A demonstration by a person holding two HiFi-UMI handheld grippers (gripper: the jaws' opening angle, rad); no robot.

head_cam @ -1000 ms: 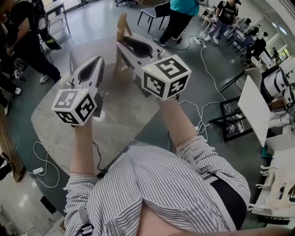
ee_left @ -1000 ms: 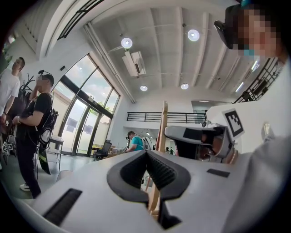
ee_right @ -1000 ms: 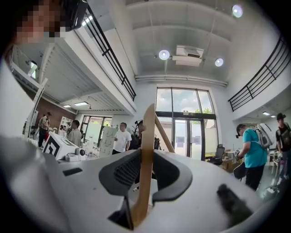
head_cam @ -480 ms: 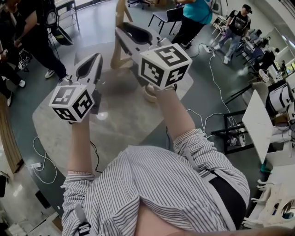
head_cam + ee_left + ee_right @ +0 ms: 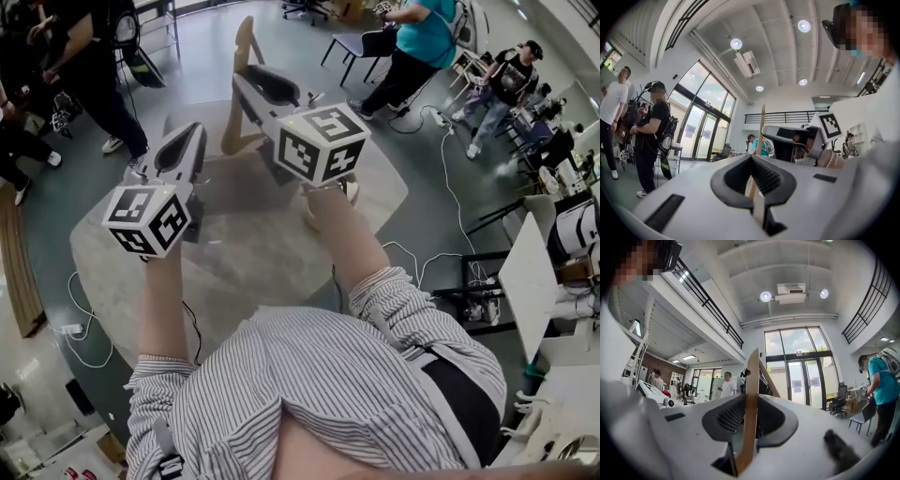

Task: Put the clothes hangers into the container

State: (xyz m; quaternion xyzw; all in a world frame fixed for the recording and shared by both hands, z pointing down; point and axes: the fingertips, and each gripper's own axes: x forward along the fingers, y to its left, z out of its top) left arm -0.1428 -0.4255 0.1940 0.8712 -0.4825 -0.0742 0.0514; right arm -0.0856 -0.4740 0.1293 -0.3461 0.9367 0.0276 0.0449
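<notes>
right gripper (image 5: 246, 86) clamped shut on a wooden hanger (image 5: 246, 45), which sticks up past its jaws over the round table (image 5: 234, 253). left gripper (image 5: 190, 131) closed to a slit, empty, near the hanger. people (image 5: 412, 42), chair (image 5: 361, 42), floor cables (image 5: 448, 178) around.

There are one wooden clothes hanger (image 5: 246, 42), two claws, the left claw (image 5: 188, 131) and the right claw (image 5: 246, 84), and one tabletop (image 5: 244, 248)

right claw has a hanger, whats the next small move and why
Probably hold the right claw shut on the wooden hanger and turn to find the container. The hanger is firmly clamped and appears clear of the table, but no container shows in any view.
</notes>
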